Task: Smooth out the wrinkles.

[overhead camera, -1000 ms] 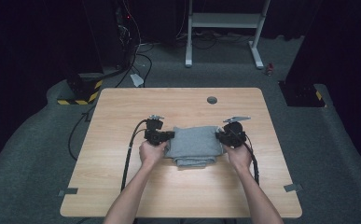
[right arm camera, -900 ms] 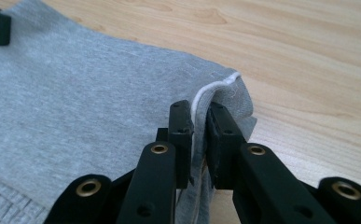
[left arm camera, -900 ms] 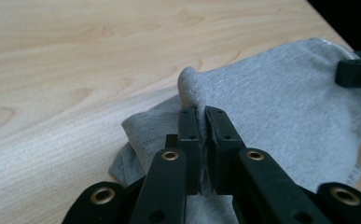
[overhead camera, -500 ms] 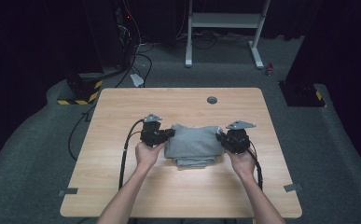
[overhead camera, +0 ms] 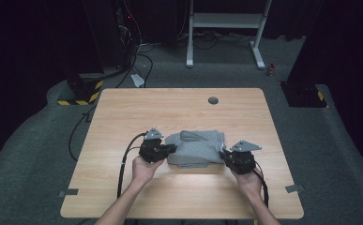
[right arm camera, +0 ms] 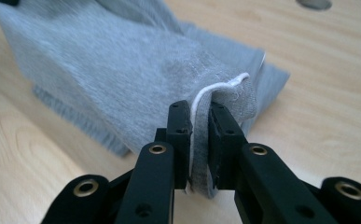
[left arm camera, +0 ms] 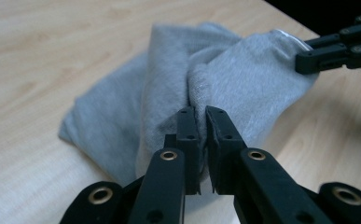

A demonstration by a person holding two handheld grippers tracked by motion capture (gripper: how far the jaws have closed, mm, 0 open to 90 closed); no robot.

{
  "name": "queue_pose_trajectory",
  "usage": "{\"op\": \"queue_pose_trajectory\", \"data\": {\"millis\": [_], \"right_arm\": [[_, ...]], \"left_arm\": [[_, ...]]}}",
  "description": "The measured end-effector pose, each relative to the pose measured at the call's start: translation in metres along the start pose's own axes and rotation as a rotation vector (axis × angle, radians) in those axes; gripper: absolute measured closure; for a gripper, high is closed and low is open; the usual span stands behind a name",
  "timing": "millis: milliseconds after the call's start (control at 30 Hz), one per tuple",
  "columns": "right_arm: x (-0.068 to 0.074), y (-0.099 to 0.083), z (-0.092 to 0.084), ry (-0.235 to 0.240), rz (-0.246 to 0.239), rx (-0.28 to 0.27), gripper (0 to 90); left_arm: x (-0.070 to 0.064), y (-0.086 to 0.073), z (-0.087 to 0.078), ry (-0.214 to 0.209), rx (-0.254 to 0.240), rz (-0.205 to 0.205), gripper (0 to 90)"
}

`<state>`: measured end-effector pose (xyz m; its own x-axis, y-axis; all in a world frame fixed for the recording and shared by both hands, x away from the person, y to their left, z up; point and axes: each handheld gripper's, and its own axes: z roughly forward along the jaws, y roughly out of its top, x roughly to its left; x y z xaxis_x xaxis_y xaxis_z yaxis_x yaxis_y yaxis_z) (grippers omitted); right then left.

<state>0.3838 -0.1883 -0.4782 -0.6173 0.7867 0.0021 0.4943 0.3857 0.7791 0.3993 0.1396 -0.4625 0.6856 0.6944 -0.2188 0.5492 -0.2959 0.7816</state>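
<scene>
Two grippers are pinching one grey cloth (overhead camera: 197,149), which is lying folded near the middle of the table (overhead camera: 123,117), slightly toward the person's side. The left gripper (overhead camera: 170,149) is clamping a bunched ridge at the cloth's left edge; in the left gripper view its jaws are pressing nearly together on the fabric (left arm camera: 187,84). The right gripper (overhead camera: 224,154) is holding the opposite edge, and in the right gripper view the jaws are squeezing a fold with a white seam (right arm camera: 215,88) running between them.

The cloth is looking soft, light and limp, like fleece or sweatshirt knit; it is sagging and creasing between the two holds rather than keeping any shape. It is unlikely to slip, since the nap is giving the pads plenty of friction, and nothing about it is fragile. Thick seamed edges and corners are probably offering the surest hold, as several layers are bunching there. Pinching a single layer is risking an unfolding stack.
</scene>
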Motion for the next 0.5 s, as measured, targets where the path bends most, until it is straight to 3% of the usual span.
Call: {"op": "queue_pose_trajectory", "data": {"millis": [233,500], "right_arm": [[0.007,-0.02,0.005,0.0,-0.023,0.043,79.3],[0.002,-0.018,0.025,-0.032,-0.01,0.073,79.7]], "left_arm": [[-0.009,-0.022,0.008,0.006,0.054,0.025,83.5],[-0.007,-0.024,0.023,0.068,0.077,0.051,83.5]]}}
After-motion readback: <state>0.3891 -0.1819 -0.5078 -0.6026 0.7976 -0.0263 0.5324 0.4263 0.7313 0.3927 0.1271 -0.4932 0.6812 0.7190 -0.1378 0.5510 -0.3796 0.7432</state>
